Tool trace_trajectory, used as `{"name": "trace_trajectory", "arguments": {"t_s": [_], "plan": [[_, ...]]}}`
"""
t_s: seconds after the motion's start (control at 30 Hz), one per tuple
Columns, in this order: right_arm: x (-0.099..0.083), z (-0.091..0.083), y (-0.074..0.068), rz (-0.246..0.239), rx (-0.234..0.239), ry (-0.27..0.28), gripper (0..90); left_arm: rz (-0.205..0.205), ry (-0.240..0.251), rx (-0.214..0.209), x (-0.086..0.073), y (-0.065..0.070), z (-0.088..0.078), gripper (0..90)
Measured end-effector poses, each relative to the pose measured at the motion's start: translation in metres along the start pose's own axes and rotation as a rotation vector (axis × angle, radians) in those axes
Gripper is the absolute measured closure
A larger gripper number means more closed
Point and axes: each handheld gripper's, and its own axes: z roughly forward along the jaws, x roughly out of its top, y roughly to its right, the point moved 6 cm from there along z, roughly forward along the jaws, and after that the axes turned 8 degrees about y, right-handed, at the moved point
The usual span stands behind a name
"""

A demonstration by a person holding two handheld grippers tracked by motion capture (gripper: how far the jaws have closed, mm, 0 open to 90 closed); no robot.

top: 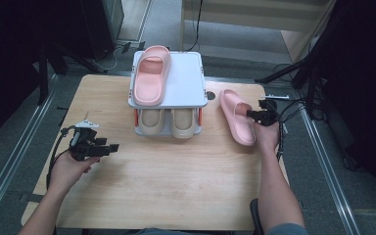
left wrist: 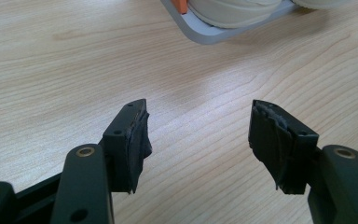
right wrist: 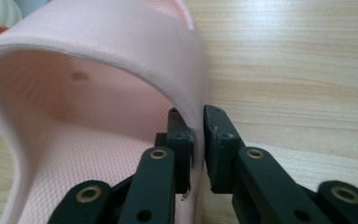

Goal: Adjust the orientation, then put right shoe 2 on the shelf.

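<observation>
Pink slipper: the loose pink slipper (top: 237, 117) lies flat on the right side of the surface (top: 166, 186), just right of the rack, toe toward the near edge.
Handling: judged light, soft foam; the strap flexes, so a pinch may deform it and the sole may sag or swing.
Hold point: the strap's right edge, where it meets the sole.
Right gripper: the right gripper (right wrist: 198, 140) has its fingers (right wrist: 216, 140) clenched on that strap wall, one inside, one outside.
Mate: the other pink slipper (top: 151, 76) sits on the left of the rack (top: 188, 81) top, the right half bare.
Lower tier: beige slippers (top: 169, 122).
Left gripper: the left gripper (left wrist: 198, 140) hovers released, near left.
</observation>
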Motion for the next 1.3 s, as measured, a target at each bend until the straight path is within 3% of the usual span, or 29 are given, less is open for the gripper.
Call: {"name": "trace_trajectory", "arguments": {"t_s": [0.37,0.8,1.0,1.3], "plan": [[0.009,-0.011,-0.004,-0.012,-0.009,0.009,83.9,0.002,0.003,-0.019,0.003,0.002,0.003,38.0],[0.027,-0.042,-0.026,-0.036,0.016,0.046,84.1,0.029,-0.016,-0.053,0.014,0.007,0.016,38.0],[0.037,-0.047,-0.038,-0.092,0.003,0.01,84.1,0.01,0.008,-0.073,0.022,0.005,0.017,38.2],[0.067,-0.059,-0.047,-0.091,-0.01,-0.021,84.0,-0.012,0.025,-0.095,0.028,0.004,0.019,38.3]]}}
